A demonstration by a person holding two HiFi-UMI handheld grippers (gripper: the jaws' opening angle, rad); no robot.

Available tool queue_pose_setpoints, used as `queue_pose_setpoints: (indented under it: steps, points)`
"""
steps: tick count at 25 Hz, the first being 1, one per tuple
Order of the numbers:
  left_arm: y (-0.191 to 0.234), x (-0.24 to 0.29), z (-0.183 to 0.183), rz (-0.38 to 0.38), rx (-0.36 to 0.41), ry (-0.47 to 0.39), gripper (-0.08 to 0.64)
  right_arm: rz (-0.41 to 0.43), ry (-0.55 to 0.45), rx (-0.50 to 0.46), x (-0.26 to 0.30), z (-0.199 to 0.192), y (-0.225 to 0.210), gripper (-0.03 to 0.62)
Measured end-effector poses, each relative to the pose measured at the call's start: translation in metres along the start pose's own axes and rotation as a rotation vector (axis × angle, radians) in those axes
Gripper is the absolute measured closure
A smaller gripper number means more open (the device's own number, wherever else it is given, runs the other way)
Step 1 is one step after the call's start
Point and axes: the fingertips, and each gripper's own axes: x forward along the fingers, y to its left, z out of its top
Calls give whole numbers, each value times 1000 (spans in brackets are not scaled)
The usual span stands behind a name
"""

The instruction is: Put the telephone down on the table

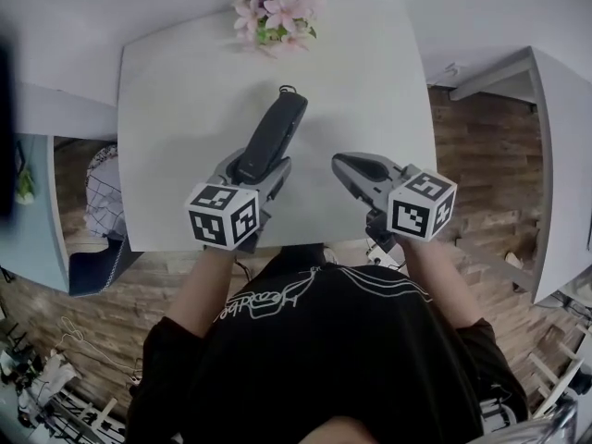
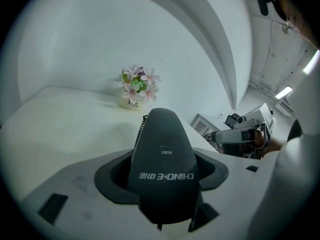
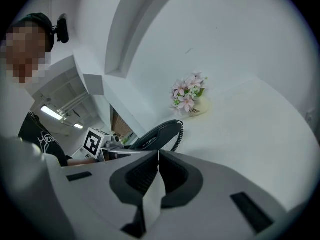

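Telephone handset (image 2: pixel 162 169), a dark grey plastic one with white lettering on its back, is sitting between the jaws of the left gripper (image 1: pixel 256 170), which are clamping its near end from both sides. The handset is reaching forward out of that grip over the white rounded table (image 1: pixel 176 81), with its far end pointing toward the pot of pink flowers (image 1: pixel 277 7) at the table's far edge. A black coiled cord (image 1: pixel 289 89) is hanging from that far end. Whether the far end is touching the tabletop, no view is showing clearly.

The right gripper (image 1: pixel 344 163) is hovering just beside the handset over the table's near edge, its jaws pressing together with nothing between them. Each gripper is carrying a white cube with black square markers (image 1: pixel 222 215) at its rear. Below them, the person in a black printed shirt (image 1: pixel 314 340) is standing at the table, over a brown wooden plank floor (image 1: pixel 481 137).
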Motion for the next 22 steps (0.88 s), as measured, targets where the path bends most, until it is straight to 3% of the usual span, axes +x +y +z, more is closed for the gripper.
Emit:
queue_pose_setpoints:
  steps: [13,22]
  points:
    - [8,37,-27,-4,-19,76,276,-29,29,106,12,-29,-29,552]
    - [10,46,-40,110,136,142,276,-64,26,106,2,-43,-44,552]
